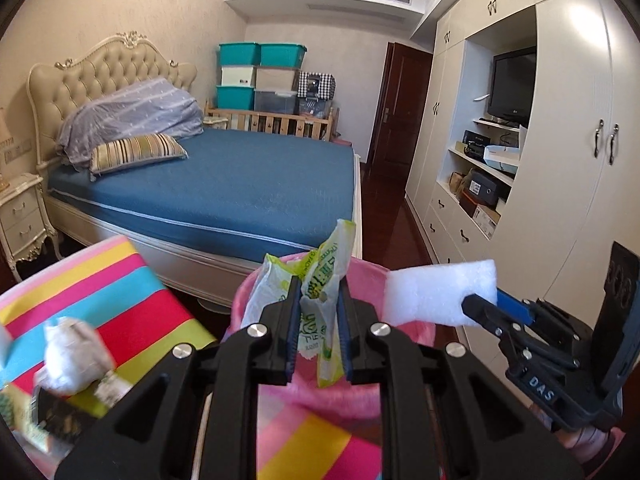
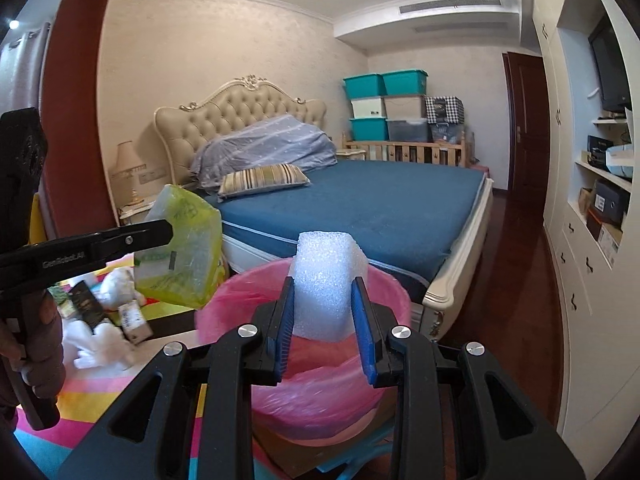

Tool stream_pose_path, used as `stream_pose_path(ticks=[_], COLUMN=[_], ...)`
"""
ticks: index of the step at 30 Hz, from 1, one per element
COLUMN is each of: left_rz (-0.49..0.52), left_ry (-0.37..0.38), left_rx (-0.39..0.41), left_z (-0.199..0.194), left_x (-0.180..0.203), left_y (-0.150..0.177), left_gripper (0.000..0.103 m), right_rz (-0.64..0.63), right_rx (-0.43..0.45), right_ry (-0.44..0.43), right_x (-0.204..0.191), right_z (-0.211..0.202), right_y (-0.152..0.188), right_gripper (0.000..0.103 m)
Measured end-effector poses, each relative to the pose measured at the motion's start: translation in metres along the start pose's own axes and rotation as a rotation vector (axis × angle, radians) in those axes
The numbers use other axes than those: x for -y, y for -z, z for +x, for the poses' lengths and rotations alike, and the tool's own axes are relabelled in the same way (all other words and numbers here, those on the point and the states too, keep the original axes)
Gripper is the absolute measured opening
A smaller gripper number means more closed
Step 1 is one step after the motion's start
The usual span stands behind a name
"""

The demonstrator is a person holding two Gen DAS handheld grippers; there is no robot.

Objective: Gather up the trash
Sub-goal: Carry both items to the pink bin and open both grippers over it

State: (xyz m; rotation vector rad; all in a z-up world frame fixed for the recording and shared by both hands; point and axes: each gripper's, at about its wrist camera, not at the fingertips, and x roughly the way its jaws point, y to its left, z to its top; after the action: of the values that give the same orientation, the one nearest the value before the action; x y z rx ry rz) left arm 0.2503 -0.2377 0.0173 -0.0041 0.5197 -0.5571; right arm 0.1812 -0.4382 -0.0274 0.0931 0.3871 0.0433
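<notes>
Through the left wrist camera I saw my left gripper [image 1: 319, 308] clenched on a crumpled green-and-white plastic wrapper [image 1: 320, 288], its pads pressed flat against the film. The wrapper hung over the pink-lined bin [image 1: 368, 276], whose rim sat at about twelve o'clock from my fingers. At three o'clock my right gripper [image 1: 486, 306] came in from the side, grasping a white foam block [image 1: 440, 294] by one end, over the bin's right edge.

From the right wrist camera I had the foam block [image 2: 326, 284] squeezed upright between the blue pads [image 2: 366, 336], directly above the bin [image 2: 224, 300]. At nine o'clock the left gripper [image 2: 170, 232] held the wrapper [image 2: 182, 248] beside the bin's left rim. Below it, more litter [image 2: 108, 308] lay on the striped mat [image 2: 92, 392], blurred.
</notes>
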Motion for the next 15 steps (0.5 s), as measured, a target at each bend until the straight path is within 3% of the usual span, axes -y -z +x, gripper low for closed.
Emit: stream_pose_path(ticks=[3,5,6,7,8,9,15], left_rz=[-0.015,-0.029,-0.044,-0.054,-0.065,-0.074,-0.063], left_ry=[-0.005,-0.008,-0.022,-0.036,-0.048,-0.049,-0.122], left_rx=[-0.031,-0.062,-0.077,-0.077,-0.075,-0.074,-0.052], left_z=[0.022,0.038,0.046,0.048,0.049,0.048,0.019], left_x=[-0.003,-0.007,-0.011,-0.015,-0.018,-0.021,-0.030], left_y=[0.000,0.004,0.007,0.010,0.012,0.016,0.031], left_gripper=[0.021,0.031,0.045,0.055,0.059,0.065,0.095], right_rz=[0.001,0.007,0.012,0.018,0.025,0.030,0.018], right_rx=[-0.016,-0.053,-0.064,-0.066,-0.065,-0.061,-0.067], right_ry=[-0.013,-0.030,-0.020,-0.017,-0.022,-0.028,-0.014], right_x=[0.005,0.007,0.010,0.005,0.005,0.006,0.004], right_z=[0.013,0.028,0.033,0.030,0.029,0.027,0.011], right_y=[0.006,0.011,0.014,0.017,0.019,0.022,0.033], right_gripper=[0.030,0.031,0.034,0.048,0.059,0.062,0.062])
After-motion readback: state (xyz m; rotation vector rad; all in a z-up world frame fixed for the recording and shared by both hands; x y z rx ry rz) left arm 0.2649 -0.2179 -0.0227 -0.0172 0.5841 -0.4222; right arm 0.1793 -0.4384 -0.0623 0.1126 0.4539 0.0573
